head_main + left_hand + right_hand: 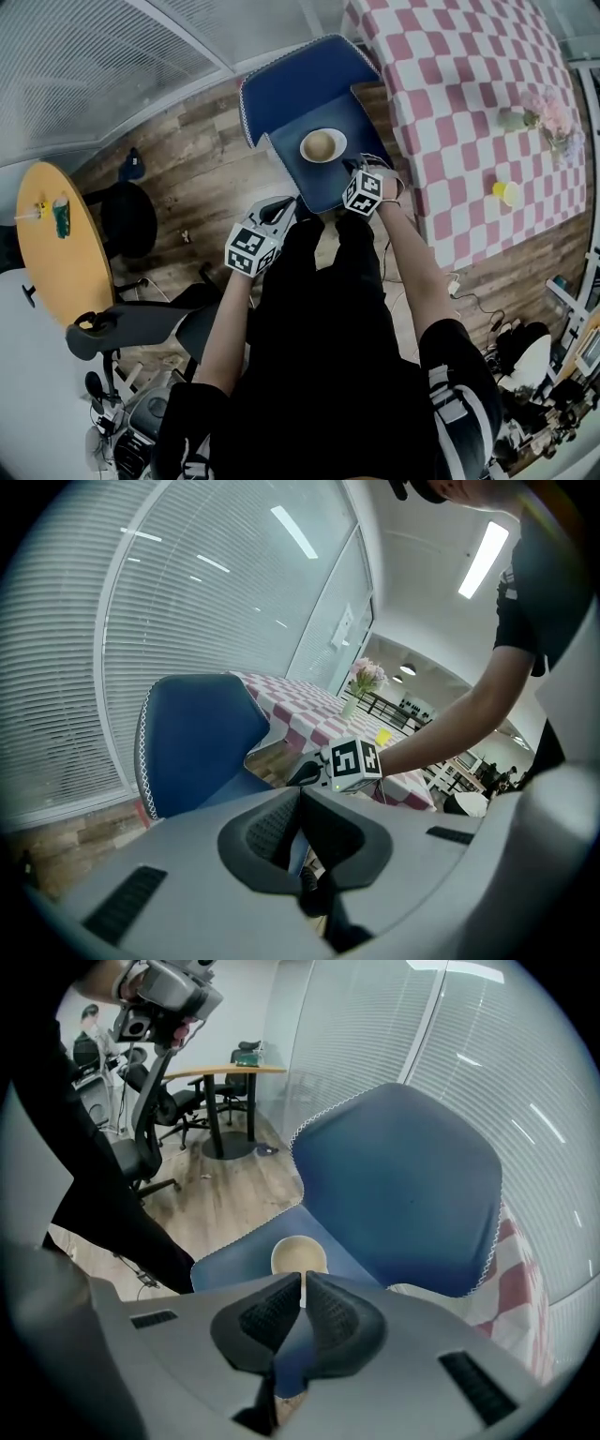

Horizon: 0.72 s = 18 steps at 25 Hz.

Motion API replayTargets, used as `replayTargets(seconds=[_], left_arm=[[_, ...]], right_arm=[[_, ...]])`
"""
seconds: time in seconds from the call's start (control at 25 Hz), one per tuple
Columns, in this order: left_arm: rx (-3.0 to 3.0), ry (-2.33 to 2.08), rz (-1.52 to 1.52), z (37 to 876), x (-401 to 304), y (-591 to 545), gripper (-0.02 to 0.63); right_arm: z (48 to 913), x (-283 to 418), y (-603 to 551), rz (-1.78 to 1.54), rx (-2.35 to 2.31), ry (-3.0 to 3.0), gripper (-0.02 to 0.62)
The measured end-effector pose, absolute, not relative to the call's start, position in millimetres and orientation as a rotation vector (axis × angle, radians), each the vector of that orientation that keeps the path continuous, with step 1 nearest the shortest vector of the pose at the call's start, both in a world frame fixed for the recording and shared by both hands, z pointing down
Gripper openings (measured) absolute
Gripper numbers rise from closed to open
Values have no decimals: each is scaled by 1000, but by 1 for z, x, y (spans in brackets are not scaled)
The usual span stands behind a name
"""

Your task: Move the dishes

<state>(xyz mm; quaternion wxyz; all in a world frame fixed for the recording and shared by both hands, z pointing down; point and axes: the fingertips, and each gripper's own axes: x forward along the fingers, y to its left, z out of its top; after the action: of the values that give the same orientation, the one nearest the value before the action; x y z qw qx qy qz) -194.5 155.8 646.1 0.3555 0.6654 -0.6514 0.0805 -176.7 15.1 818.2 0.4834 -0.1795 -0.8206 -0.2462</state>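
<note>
On the blue chair (300,80), 1 bowl (322,145) lies near the pressed-together left gripper (292,203) and barely-parted right gripper (350,169).

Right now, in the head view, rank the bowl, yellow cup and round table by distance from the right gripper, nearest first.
1. The bowl, on the blue chair just ahead of the right gripper.
2. The yellow cup, on the checkered table to its right.
3. The round table, far left across the floor.
</note>
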Motion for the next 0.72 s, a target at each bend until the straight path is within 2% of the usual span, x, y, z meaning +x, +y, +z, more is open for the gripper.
replayTargets(seconds=[0.32, 0.48, 0.72], left_arm=[[1684, -1690, 176, 687, -199, 164, 23], [1681, -1680, 189, 709, -205, 161, 23], [1689, -1677, 187, 731, -218, 152, 23]], right_arm=[[873, -193, 33, -610, -499, -1976, 55], [904, -201, 36, -633, -524, -1952, 91], [946, -210, 44, -621, -557, -1927, 100]])
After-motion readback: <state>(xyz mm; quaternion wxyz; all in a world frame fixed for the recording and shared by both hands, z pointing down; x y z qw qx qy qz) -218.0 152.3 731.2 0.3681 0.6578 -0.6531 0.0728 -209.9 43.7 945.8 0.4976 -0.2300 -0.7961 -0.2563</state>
